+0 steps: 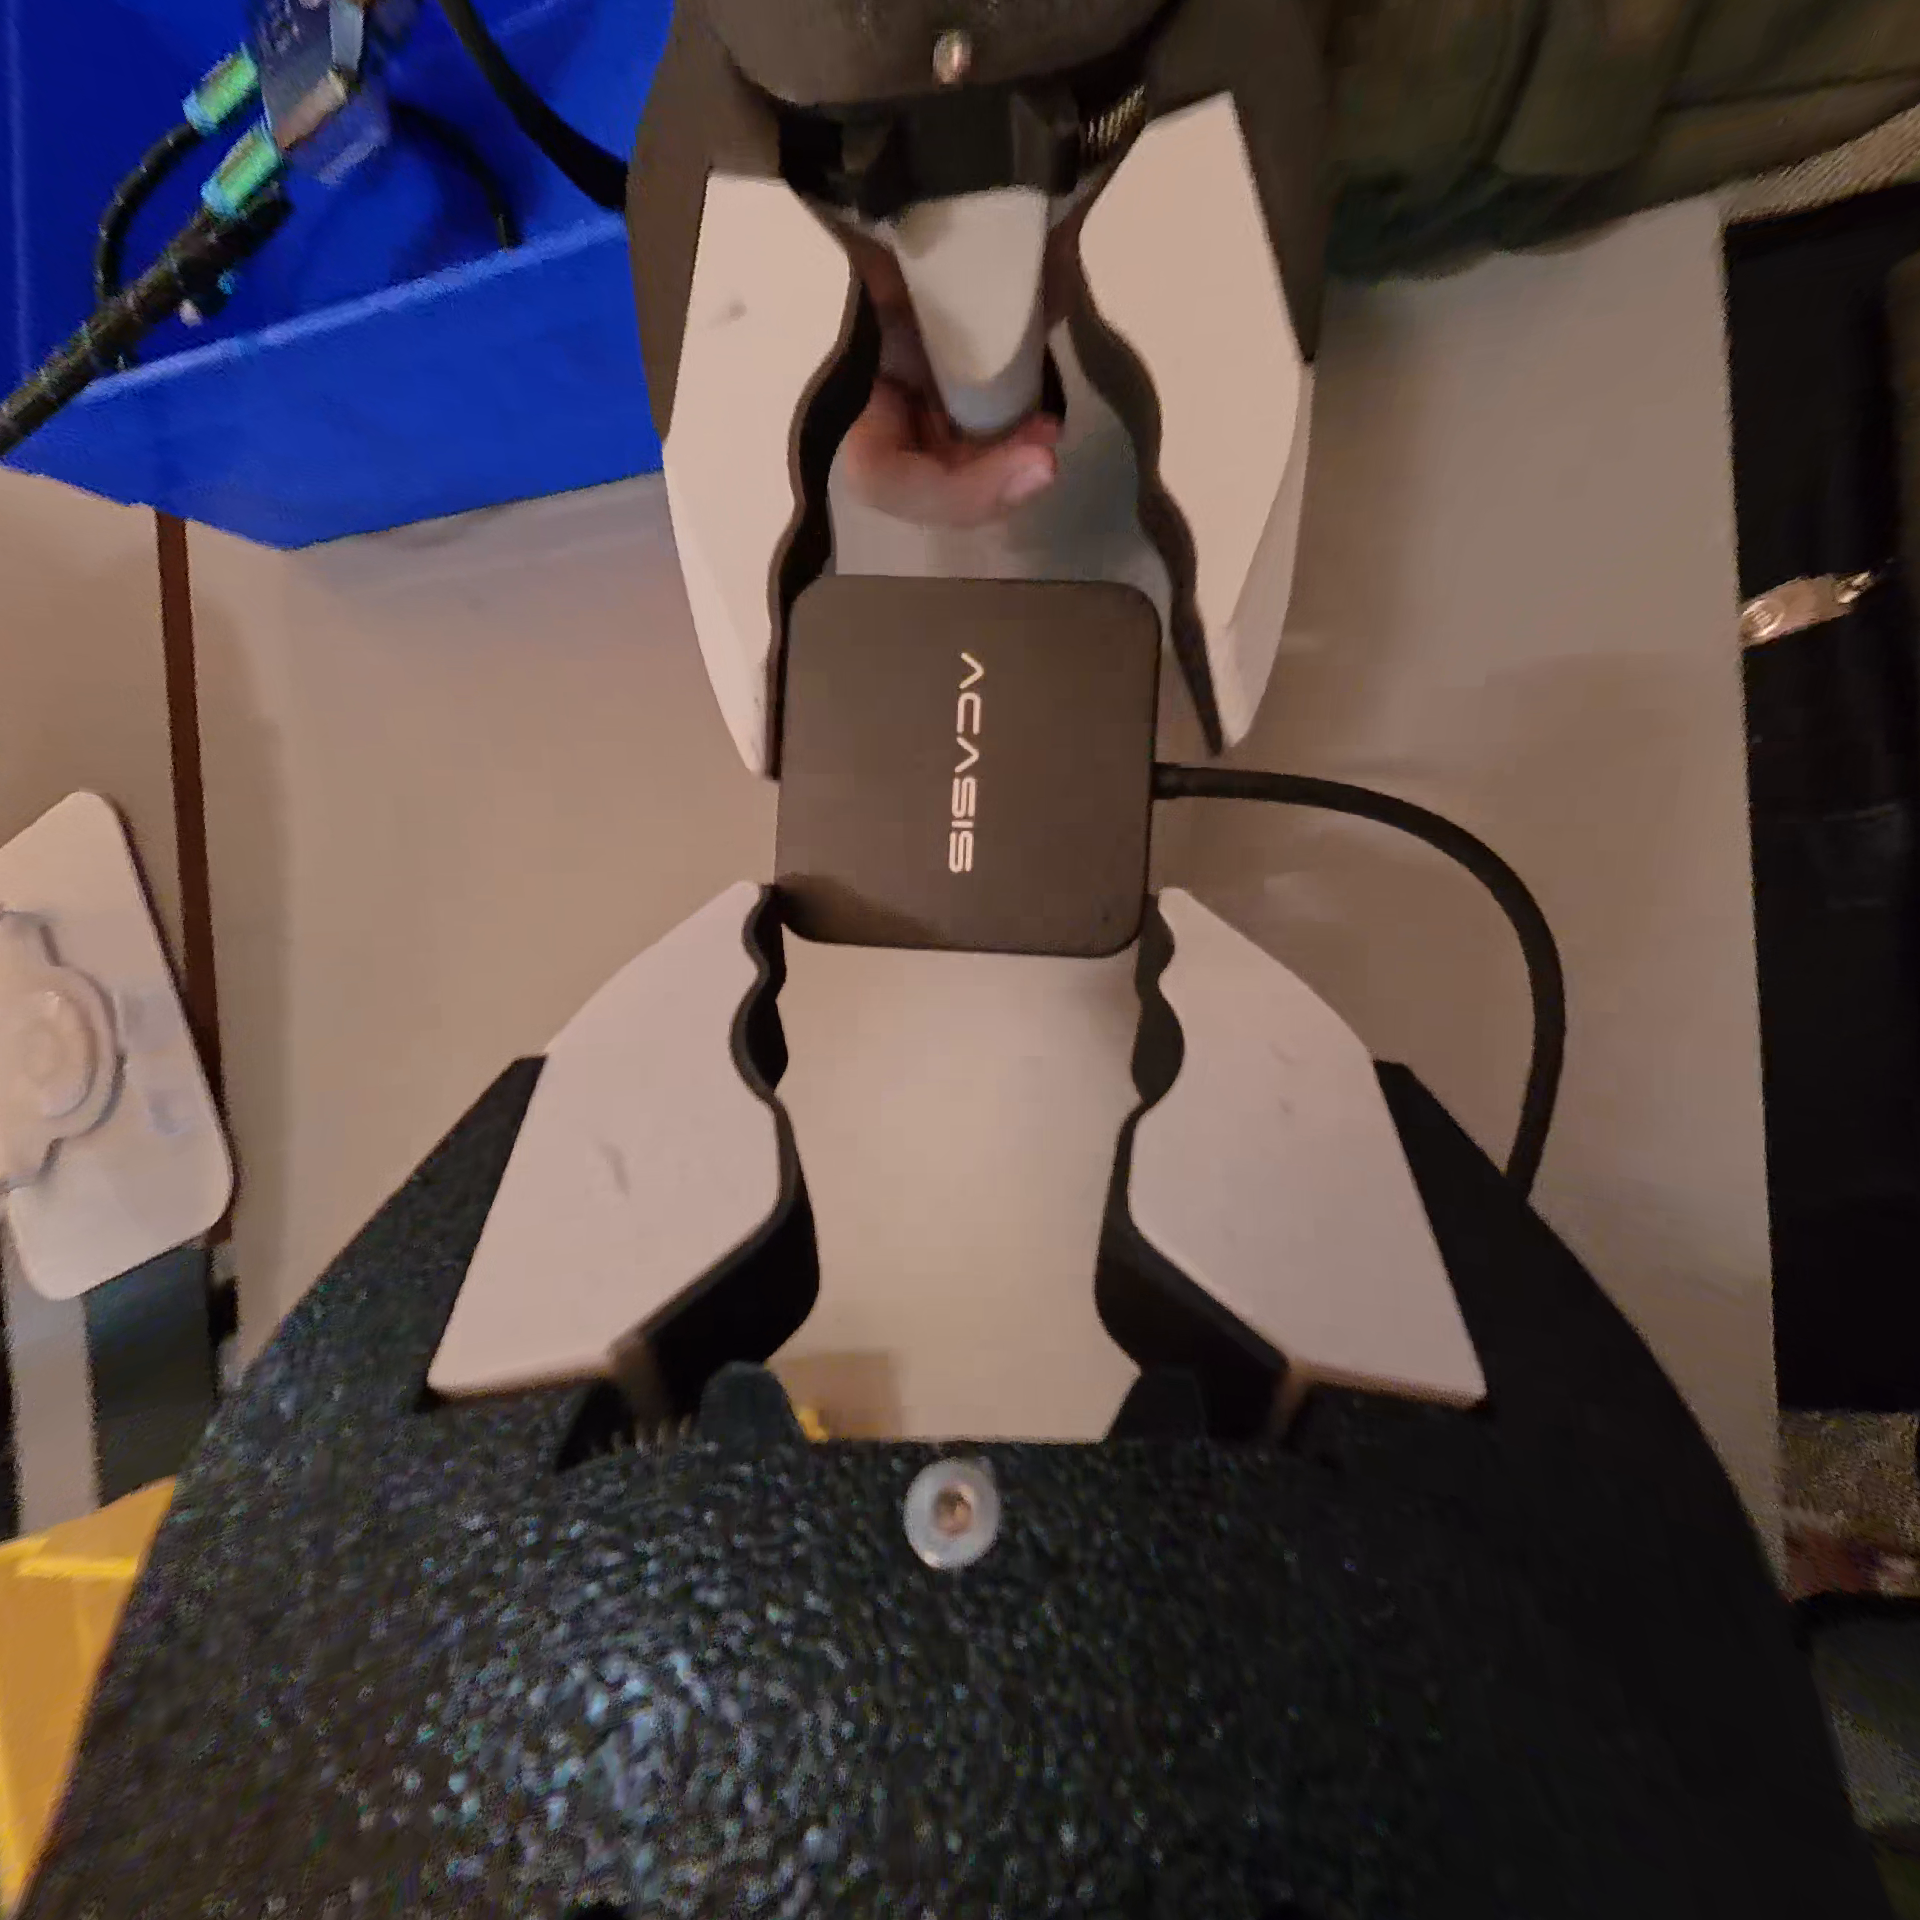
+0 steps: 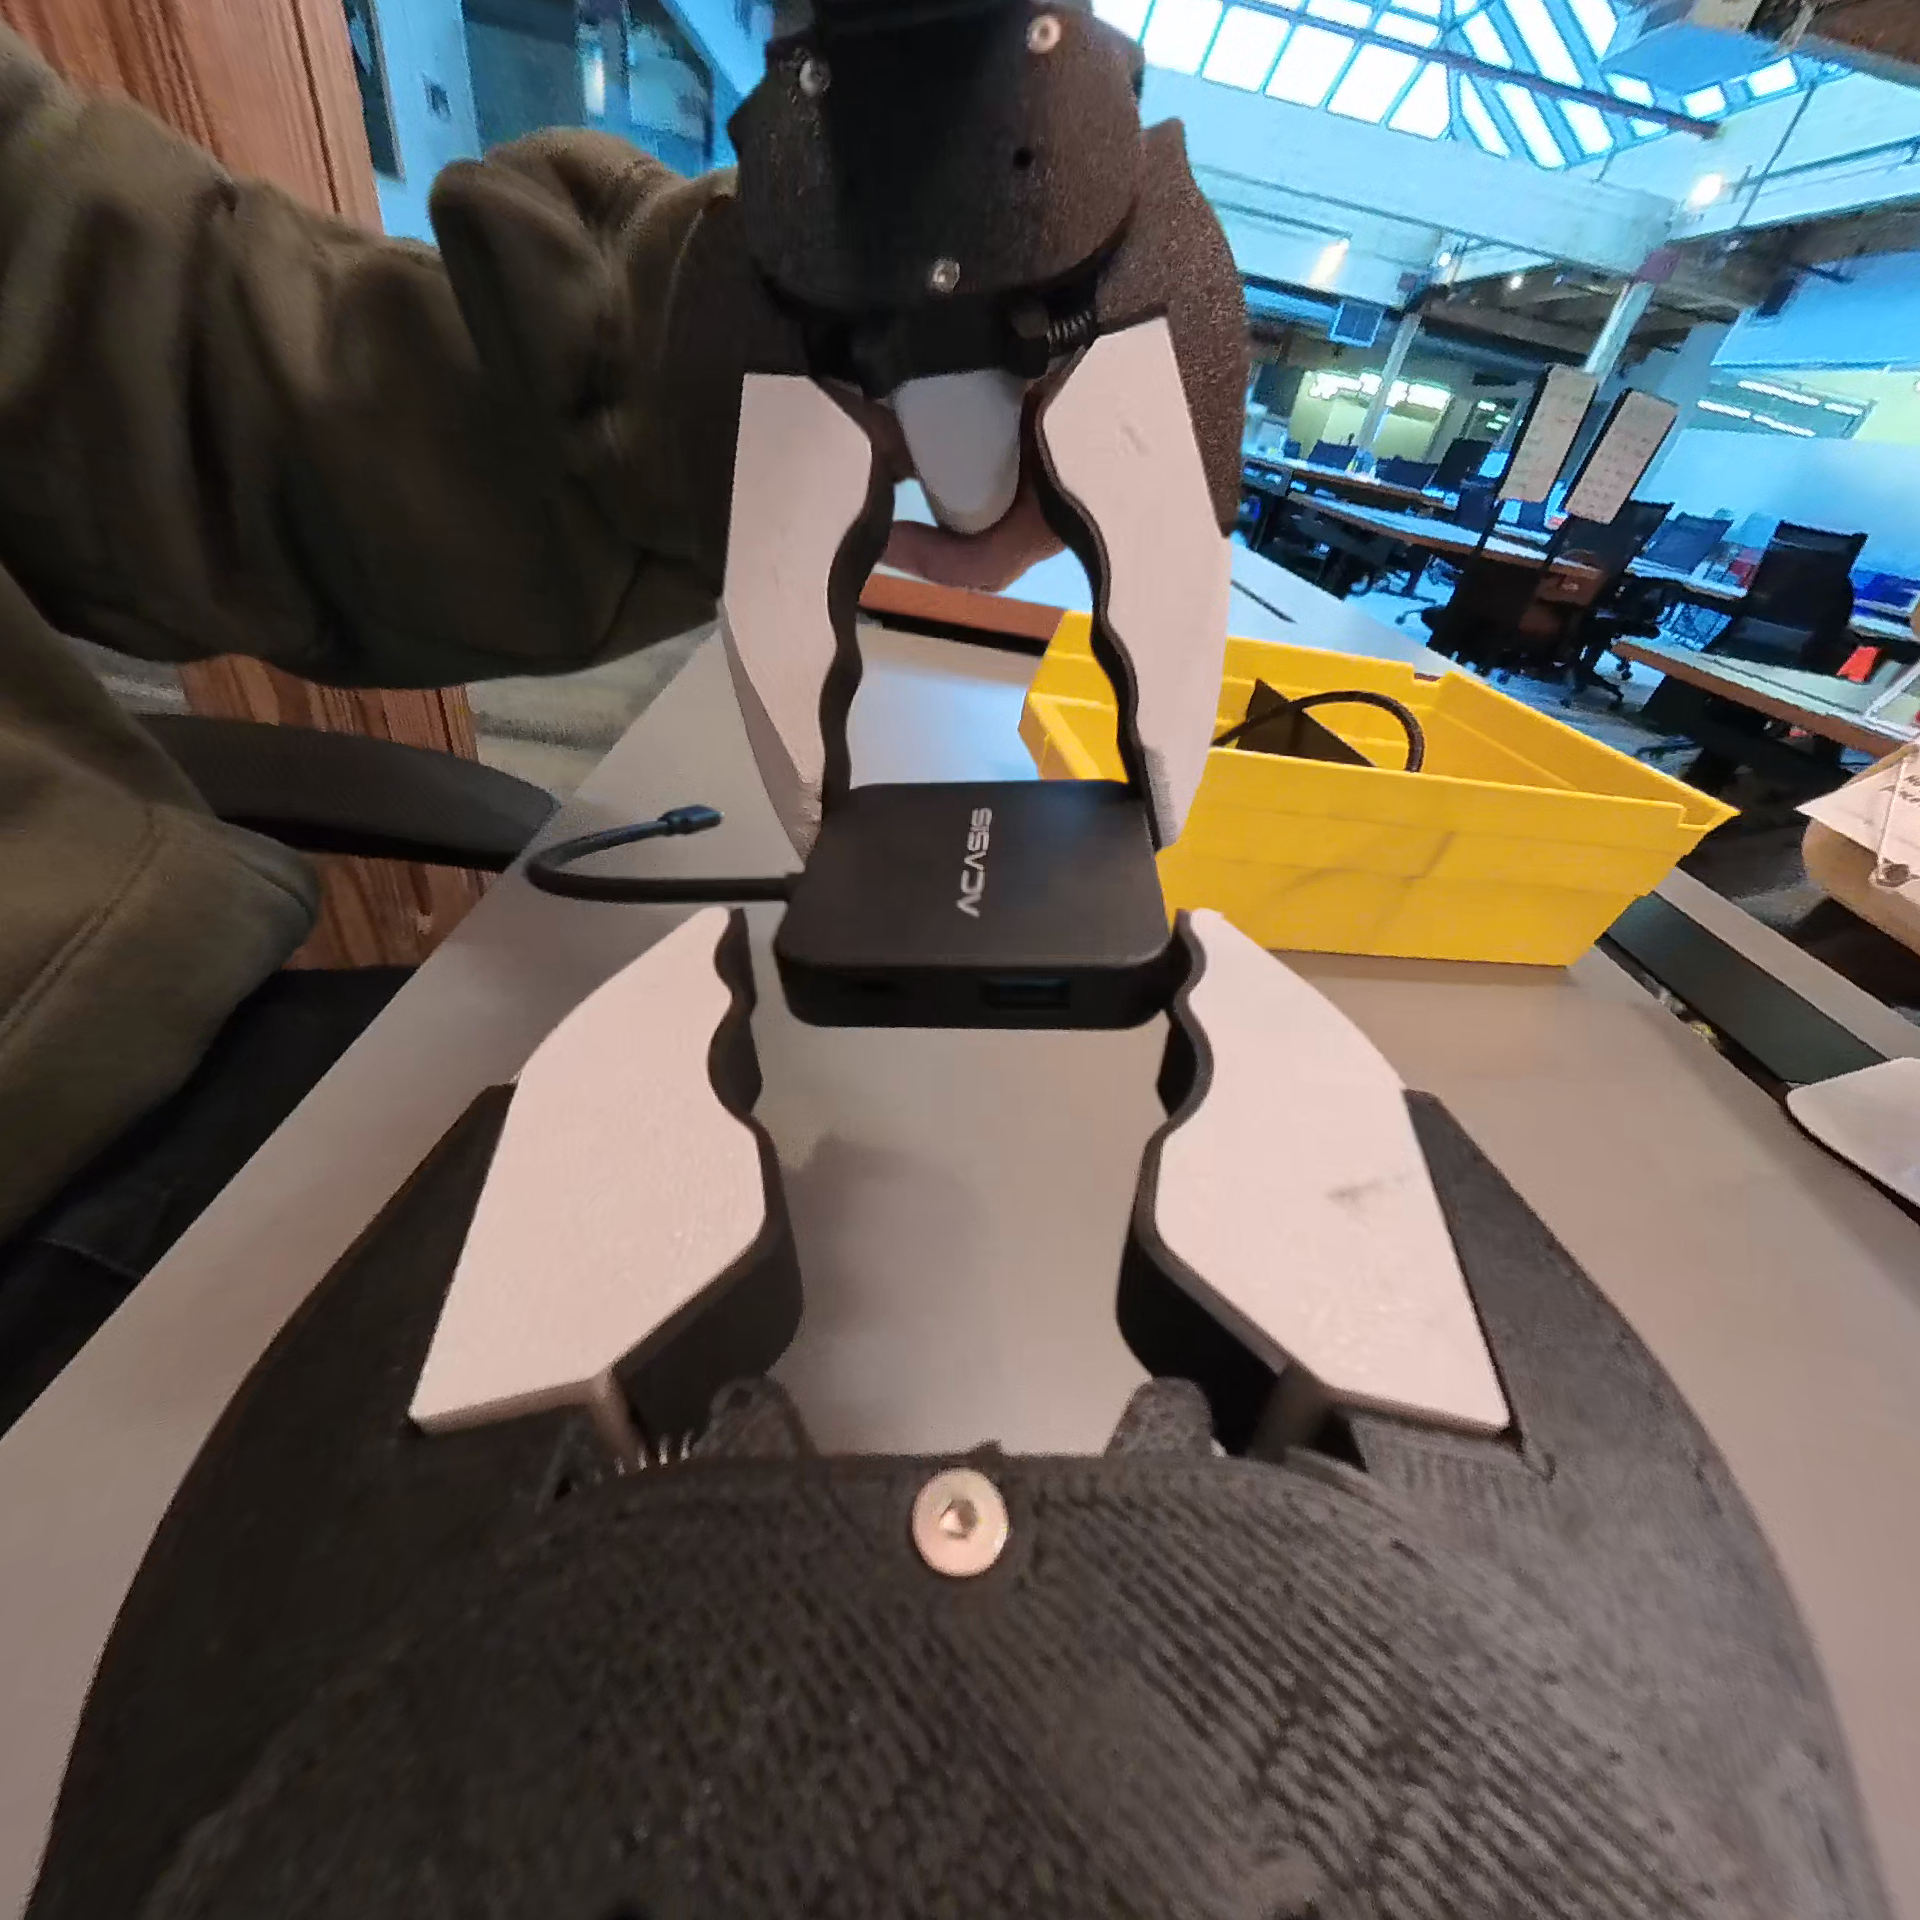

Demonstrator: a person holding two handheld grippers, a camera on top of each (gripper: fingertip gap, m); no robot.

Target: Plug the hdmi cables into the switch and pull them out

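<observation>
The black square switch (image 1: pixel 966 769) lies flat on the grey table (image 1: pixel 468 727), with its short black cable (image 1: pixel 1496 935) curving off one side. My left gripper (image 1: pixel 958 904) is shut on the switch's near end, its fingertips (image 1: pixel 758 914) touching the corners. My right gripper (image 2: pixel 964 920) faces it from the opposite end and straddles the switch (image 2: pixel 977 883) with its jaws open. One finger rests against the side and the other stands slightly clear. Two ports show on the switch's front face. HDMI cables (image 1: pixel 223 177) with green-tipped plugs lie in a blue bin (image 1: pixel 395 384).
A yellow bin (image 2: pixel 1403 831) holding a black item and a cable stands just behind the switch. A white flat packet (image 1: pixel 94 1049) lies at the table's left. A person's sleeve (image 2: pixel 260 436) and a chair are at the table's side. Office desks stand far behind.
</observation>
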